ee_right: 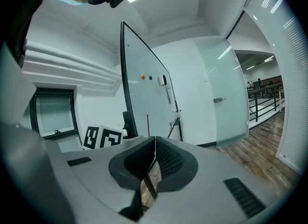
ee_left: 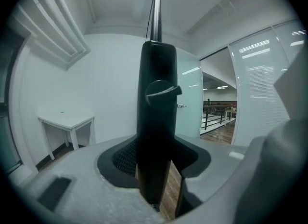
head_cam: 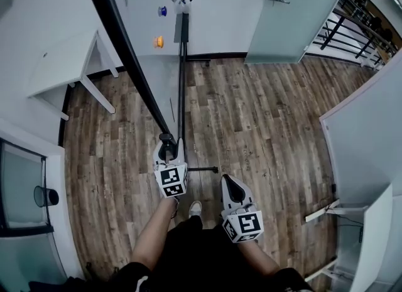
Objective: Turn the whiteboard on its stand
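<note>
Nearest, the right tongs (ee_right: 154, 143) are pressed together and empty, clear of the work. The left tongs (head_cam: 168, 151) stand spread about the black plastic lower frame corner (ee_left: 156, 98) of the white-faced, black-framed whiteboard (ee_right: 144, 93). A sliver of wooden plank floor (head_cam: 264, 115) shows between the frame and one pad, so no firm pinch is judged. The board stands edge-on just ahead of the person, on its black metal stand (head_cam: 182, 71).

Assessment: the tongs are placed at the edge but the grip is not closed, and the turning itself is outstanding.

Only the left gripper view shows a small lever on the corner. Only the right gripper view shows the board's face broadly, with an orange round magnet (ee_right: 143, 76) and a blue round magnet (ee_right: 150, 78).
</note>
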{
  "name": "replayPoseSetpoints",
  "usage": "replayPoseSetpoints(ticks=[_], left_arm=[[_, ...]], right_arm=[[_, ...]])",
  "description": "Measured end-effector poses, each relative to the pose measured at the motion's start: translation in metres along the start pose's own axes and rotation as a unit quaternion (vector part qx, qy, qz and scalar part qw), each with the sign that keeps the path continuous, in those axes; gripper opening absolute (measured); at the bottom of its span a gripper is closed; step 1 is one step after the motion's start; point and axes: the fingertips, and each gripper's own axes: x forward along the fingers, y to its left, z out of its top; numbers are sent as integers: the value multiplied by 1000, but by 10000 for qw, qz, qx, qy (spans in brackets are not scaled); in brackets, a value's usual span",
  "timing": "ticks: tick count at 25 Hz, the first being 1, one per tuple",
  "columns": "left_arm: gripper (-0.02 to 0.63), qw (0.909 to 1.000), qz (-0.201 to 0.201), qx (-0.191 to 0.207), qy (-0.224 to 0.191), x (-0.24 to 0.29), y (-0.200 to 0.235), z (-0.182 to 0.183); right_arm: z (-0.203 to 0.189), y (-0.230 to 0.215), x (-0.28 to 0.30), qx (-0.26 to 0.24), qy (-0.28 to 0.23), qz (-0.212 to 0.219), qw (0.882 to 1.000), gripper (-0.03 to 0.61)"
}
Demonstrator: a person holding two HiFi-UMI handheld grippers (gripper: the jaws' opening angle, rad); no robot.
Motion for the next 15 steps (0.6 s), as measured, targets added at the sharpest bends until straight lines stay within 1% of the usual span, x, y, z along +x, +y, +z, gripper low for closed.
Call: replayPoseSetpoints(ticks=[6,15], left_arm=[[195,10000,23,-8,30,-13,-13,-3],[193,9999,-25,38,112,-44,-53,-9]], right_arm=[[0,-11,-17,-44,9,71,10000,14],[3,-24,-53,-34,21,157,9999,14]])
